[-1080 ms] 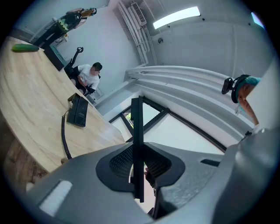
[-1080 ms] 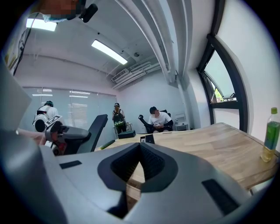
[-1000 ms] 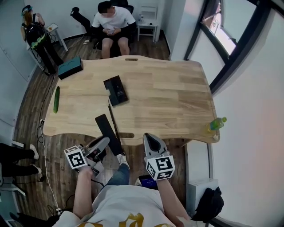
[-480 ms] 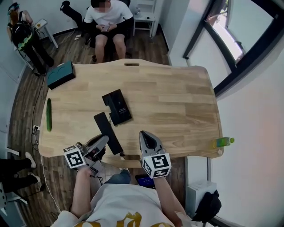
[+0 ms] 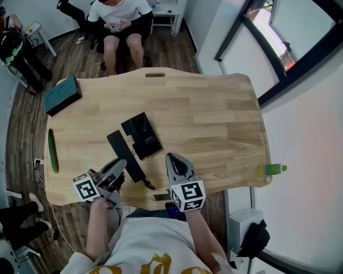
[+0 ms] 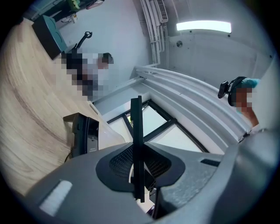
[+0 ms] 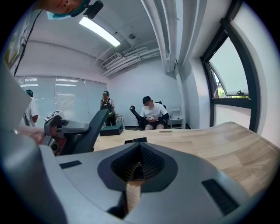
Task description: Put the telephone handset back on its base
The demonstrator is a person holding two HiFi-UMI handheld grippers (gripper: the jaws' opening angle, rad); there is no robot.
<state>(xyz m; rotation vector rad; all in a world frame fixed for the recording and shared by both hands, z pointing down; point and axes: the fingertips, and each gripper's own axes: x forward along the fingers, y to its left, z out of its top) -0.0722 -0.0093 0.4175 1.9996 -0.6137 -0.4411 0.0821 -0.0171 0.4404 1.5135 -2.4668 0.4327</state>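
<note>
Left gripper (image 5: 117, 167) jaws clamp the flat black telephone handset (image 5: 125, 153), near its black rectangular base (image 5: 143, 135) on the pale wooden table (image 5: 214, 123). Right gripper (image 5: 173, 160) jaws are together, holding nothing. A teal box (image 5: 61, 96) and a green cucumber (image 5: 52, 151) lie well apart at the table's left.

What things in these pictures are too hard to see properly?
- Handset: the left gripper view shows only its thin edge; the left tongs cover its near end.
- Base: buttons too small in the head view.
- Green bottle: label too small, head view.
- Seated person: partly cut off by the head view's top edge.
</note>
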